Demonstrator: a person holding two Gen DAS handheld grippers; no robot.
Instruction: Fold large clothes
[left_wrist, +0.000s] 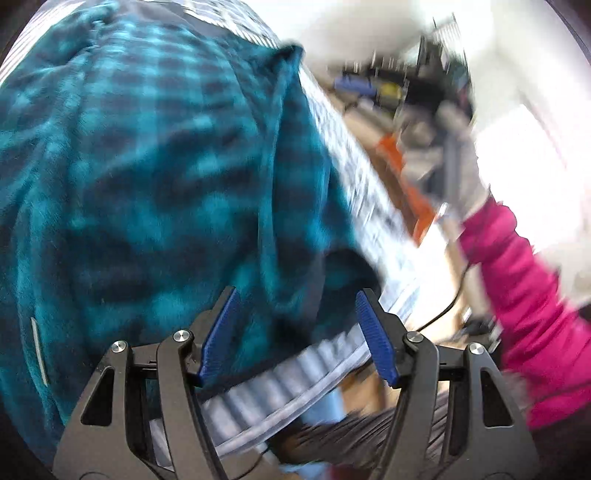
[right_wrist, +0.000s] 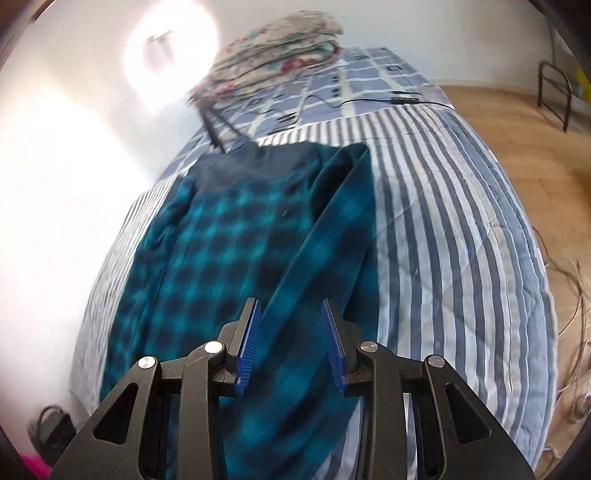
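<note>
A large teal-and-black plaid fleece garment (right_wrist: 236, 236) lies spread on a blue-and-white striped bedspread (right_wrist: 443, 221), with one sleeve (right_wrist: 332, 229) folded lengthwise over its right side. My right gripper (right_wrist: 291, 314) is open and empty, just above the sleeve's near end. In the left wrist view the same garment (left_wrist: 147, 166) fills the left of the frame. My left gripper (left_wrist: 297, 306) is open and empty above the garment's edge near the bed's side. The person's gloved hand and pink sleeve (left_wrist: 524, 288) show holding the other gripper at right.
A folded floral quilt (right_wrist: 277, 48) lies at the bed's far end beside a checked blue sheet (right_wrist: 362, 77) with a black cable (right_wrist: 402, 99). Wooden floor (right_wrist: 535, 147) lies right of the bed, with loose cables (right_wrist: 576, 314). A white wall is on the left.
</note>
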